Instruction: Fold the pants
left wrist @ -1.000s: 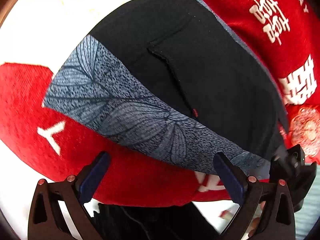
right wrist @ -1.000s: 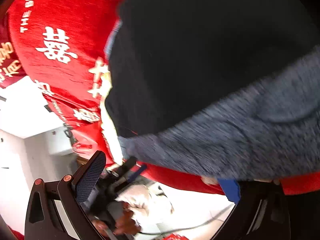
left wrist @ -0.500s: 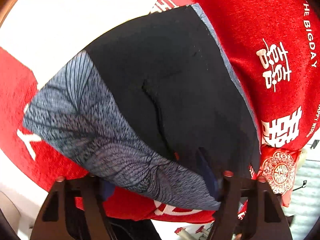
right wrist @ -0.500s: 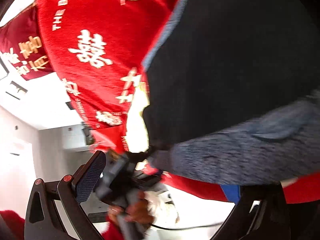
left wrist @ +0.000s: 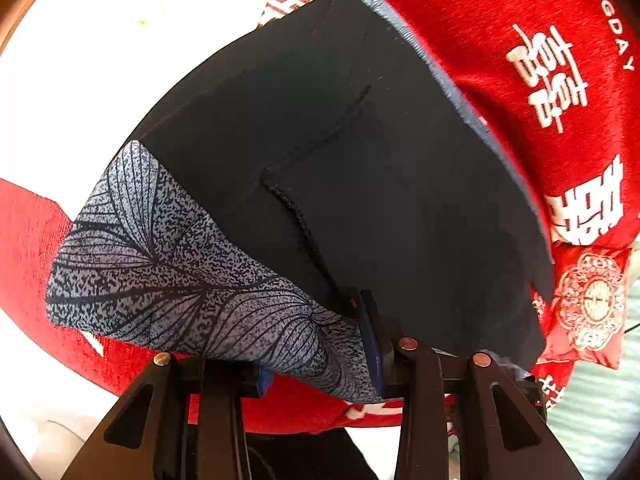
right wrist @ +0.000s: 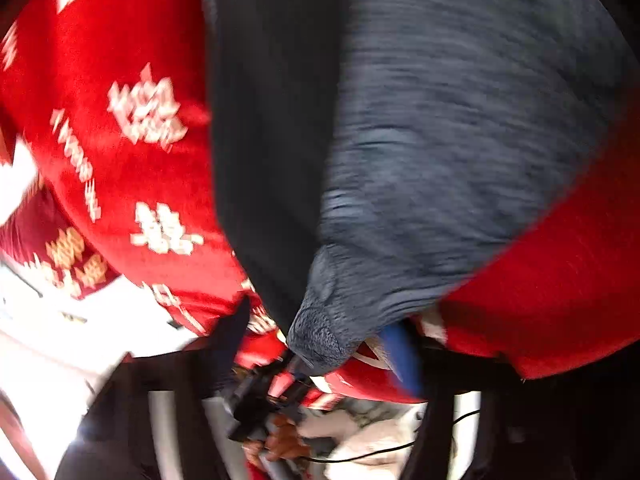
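Note:
The pants (left wrist: pixel 360 184) are black with a grey leaf-print band (left wrist: pixel 180 276) along the near edge and lie on a red blanket (left wrist: pixel 540 40). My left gripper (left wrist: pixel 320 356) is shut on the grey band near its right end; the fabric bunches between the blue pads. In the blurred right wrist view the pants (right wrist: pixel 460 120) fill the upper right. My right gripper (right wrist: pixel 324 344) has its fingers drawn in around the corner of the grey band (right wrist: pixel 320 332), which sits between them.
The red blanket with white characters (right wrist: pixel 120 152) covers the surface. A red embroidered pouch (left wrist: pixel 588 304) lies at the right edge. The left hand and gripper handle (right wrist: pixel 280 432) show below the right gripper. White bedding (left wrist: pixel 120 40) lies at the far left.
Both grippers moved onto the grey band's near edge and closed from wide open. The left one now pinches the fabric; the right view swung and blurred.

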A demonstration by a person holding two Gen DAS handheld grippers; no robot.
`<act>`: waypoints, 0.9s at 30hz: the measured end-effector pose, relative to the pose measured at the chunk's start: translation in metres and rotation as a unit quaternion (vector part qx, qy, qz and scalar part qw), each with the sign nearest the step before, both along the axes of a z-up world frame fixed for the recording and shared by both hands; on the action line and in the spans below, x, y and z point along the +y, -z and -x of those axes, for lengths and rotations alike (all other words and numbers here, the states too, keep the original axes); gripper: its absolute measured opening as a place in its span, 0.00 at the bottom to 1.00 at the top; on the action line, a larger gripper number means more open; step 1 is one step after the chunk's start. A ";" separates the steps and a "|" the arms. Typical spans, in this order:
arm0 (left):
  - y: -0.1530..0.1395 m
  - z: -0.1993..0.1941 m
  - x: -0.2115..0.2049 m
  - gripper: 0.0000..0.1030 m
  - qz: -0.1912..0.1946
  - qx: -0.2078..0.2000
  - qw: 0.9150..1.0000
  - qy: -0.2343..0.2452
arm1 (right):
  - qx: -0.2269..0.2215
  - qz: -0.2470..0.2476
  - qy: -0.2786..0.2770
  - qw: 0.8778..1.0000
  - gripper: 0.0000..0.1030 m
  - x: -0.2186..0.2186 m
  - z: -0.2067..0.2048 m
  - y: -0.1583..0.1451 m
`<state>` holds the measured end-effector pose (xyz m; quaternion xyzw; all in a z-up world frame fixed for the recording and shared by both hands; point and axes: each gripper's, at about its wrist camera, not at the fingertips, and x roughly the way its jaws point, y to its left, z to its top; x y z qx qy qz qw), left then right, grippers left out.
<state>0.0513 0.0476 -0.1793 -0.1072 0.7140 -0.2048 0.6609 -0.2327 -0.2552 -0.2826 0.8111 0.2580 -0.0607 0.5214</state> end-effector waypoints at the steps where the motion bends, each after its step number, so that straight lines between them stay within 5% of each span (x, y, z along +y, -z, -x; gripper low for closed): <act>1: -0.001 0.000 0.000 0.34 0.001 0.000 1.000 -0.001 | 0.011 -0.005 0.004 1.000 0.06 0.000 0.002 0.000; 2: -0.005 0.000 0.000 0.24 0.001 -0.005 1.000 -0.003 | 0.024 -0.001 0.004 1.000 0.07 -0.001 0.005 -0.004; 8: -0.041 -0.005 0.002 0.23 0.017 -0.022 1.000 -0.006 | 0.036 0.162 -0.110 0.980 0.06 -0.023 -0.016 -0.096; 16: -0.095 -0.058 -0.048 0.23 0.035 -0.089 0.995 0.000 | 0.008 0.259 -0.201 0.945 0.07 -0.094 -0.100 -0.169; 21: -0.084 -0.124 -0.104 0.23 0.019 -0.128 0.992 -0.009 | 0.020 0.278 -0.262 0.924 0.10 -0.158 -0.186 -0.157; 27: -0.034 -0.174 -0.162 0.24 -0.039 -0.149 0.988 -0.001 | 0.091 0.270 -0.343 0.895 0.10 -0.206 -0.270 -0.081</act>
